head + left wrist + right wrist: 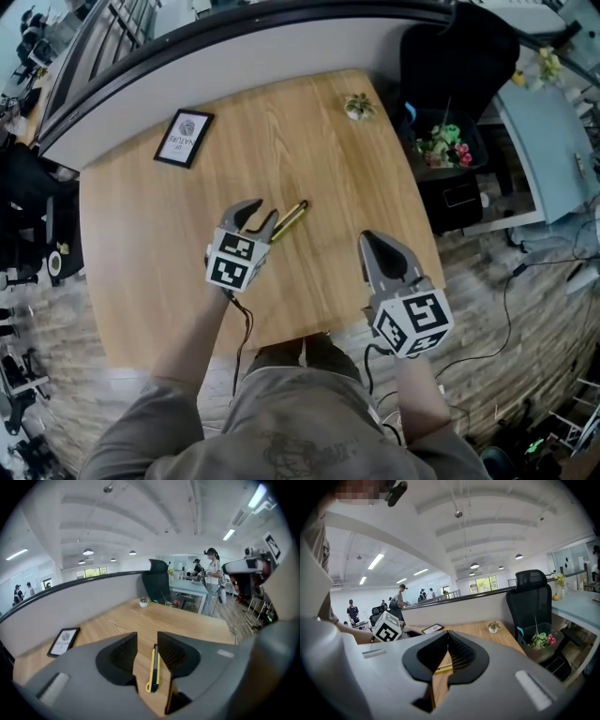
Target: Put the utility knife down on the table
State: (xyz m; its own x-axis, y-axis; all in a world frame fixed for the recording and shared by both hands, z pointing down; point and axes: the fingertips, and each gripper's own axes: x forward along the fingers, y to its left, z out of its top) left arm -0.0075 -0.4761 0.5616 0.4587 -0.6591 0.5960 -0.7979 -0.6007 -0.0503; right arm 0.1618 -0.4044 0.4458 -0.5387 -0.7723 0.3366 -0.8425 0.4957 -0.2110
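The utility knife point(292, 218) lies on the table point(141, 244) beside the left gripper point(265, 210).

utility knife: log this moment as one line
utility knife: flat on table | left gripper: open, clear of knife | right gripper: shut, empty | task: knife is down

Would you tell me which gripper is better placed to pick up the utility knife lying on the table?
Left. The left gripper hangs beside the utility knife with jaws apart and the knife in line between them; the right gripper is shut and farther off.
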